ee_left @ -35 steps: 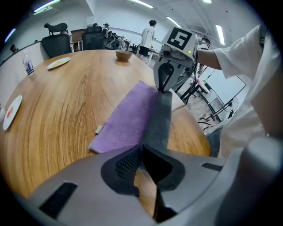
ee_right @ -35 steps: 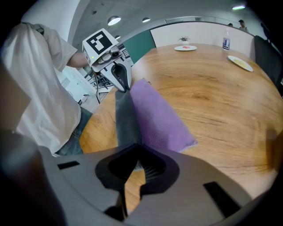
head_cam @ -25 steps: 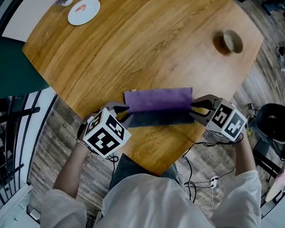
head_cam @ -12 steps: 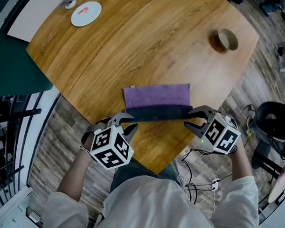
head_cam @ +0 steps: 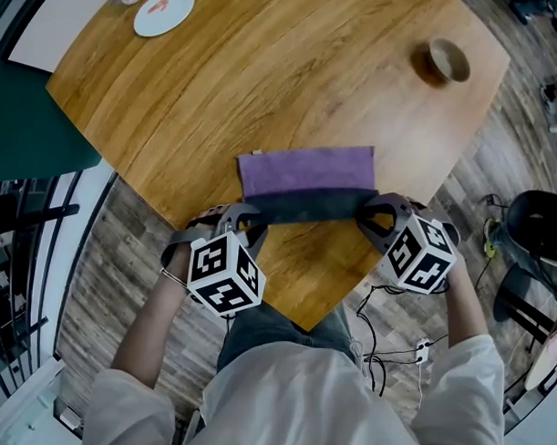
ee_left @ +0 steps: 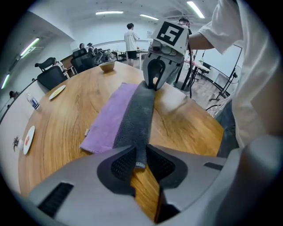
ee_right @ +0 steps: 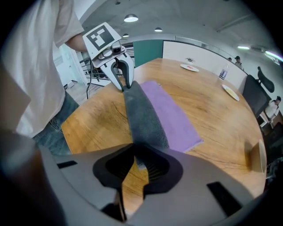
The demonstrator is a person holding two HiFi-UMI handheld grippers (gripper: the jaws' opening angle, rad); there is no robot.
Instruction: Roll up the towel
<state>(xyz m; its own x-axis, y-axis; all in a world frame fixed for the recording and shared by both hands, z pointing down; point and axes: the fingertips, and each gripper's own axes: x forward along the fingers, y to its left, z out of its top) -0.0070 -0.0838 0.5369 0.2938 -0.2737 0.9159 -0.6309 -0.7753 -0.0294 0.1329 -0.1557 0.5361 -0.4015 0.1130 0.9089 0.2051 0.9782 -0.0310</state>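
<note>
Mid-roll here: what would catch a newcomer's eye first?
The purple towel lies by the table's near edge, its grey underside turned up along the front. The left gripper and right gripper each pinch one end of that grey strip. Farther off sit a bowl and a plate.

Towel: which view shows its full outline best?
Head view: the whole towel shows, purple part flat on the table, grey edge held at both ends. Left gripper view and right gripper view look along it, foreshortened: one end pinched in the left claw, the other in the right claw.
</note>
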